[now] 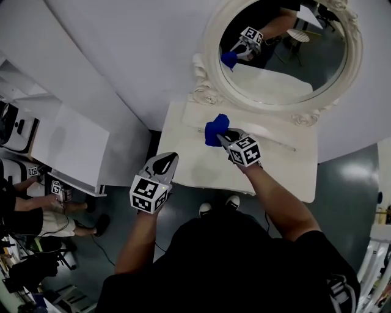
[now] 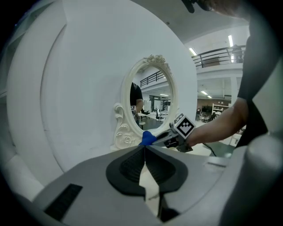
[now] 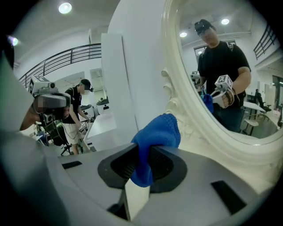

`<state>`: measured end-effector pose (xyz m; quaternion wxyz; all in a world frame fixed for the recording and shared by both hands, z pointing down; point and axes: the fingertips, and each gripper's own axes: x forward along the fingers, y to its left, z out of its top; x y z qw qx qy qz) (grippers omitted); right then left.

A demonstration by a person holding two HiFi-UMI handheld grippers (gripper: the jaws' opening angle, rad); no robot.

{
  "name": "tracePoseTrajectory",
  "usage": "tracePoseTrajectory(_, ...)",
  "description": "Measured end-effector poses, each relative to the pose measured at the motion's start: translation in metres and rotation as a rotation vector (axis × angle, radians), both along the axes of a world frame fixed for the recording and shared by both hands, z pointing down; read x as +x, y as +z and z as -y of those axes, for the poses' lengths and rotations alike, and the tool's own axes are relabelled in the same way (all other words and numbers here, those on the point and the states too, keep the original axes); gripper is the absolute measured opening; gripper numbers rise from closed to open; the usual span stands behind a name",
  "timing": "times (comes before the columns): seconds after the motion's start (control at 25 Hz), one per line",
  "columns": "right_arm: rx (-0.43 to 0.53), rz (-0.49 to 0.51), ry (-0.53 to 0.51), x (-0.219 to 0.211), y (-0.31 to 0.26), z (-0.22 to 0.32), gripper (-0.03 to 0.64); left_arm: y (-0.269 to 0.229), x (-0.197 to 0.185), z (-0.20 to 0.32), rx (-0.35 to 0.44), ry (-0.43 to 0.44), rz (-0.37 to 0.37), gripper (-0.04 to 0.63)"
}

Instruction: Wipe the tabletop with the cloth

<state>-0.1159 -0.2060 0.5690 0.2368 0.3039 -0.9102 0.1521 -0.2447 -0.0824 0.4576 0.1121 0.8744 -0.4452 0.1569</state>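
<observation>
Head view dim, vignetted, soft shadow on cream rectangular tabletop (image 1: 293, 174), gripper views brighter under round white ceiling lamps (image 3: 65, 7), heavy fisheye edges.

- Cloth (image 3: 154, 141): bright blue and knit-textured, bunched into a wad and pinched between the jaws of the right gripper (image 3: 143, 163), its bulk poking out past the tips, over the far middle of the tabletop.
- Tabletop (image 1: 195, 159): cream-white, rectangular, smooth and bare-looking.

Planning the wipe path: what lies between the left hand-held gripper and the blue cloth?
Nothing: the head view shows only bare tabletop before the cloth.
</observation>
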Motion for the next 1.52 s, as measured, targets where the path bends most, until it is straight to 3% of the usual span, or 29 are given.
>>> tracePoseTrajectory(0.32, -0.127, 0.007, -0.153, -0.110, 0.058, 0.008, 0.055, 0.030, -0.018, 0.010, -0.056, -0.022, -0.012, 0.014)
tracePoseTrajectory(0.6, -0.213, -0.025, -0.199, -0.161, 0.116, 0.006, 0.054, 0.055, -0.031, 0.019, -0.101, -0.028, -0.020, 0.014)
tracePoseTrajectory(0.84, -0.273, -0.026, -0.191, -0.181, 0.158, 0.011, 0.054, 0.076, -0.032, 0.020, -0.143, -0.017, -0.025, 0.014)
tracePoseTrajectory(1.12, -0.303, -0.099, -0.211, -0.182, 0.194, 0.023, 0.054, 0.089, -0.013, 0.020, -0.169, 0.030, -0.043, 0.014)
tracePoseTrajectory(1.52, -0.372, -0.170, -0.170, -0.147, 0.230, 0.011, 0.054, 0.091, -0.009, 0.031, -0.163, 0.047, -0.028, 0.014)
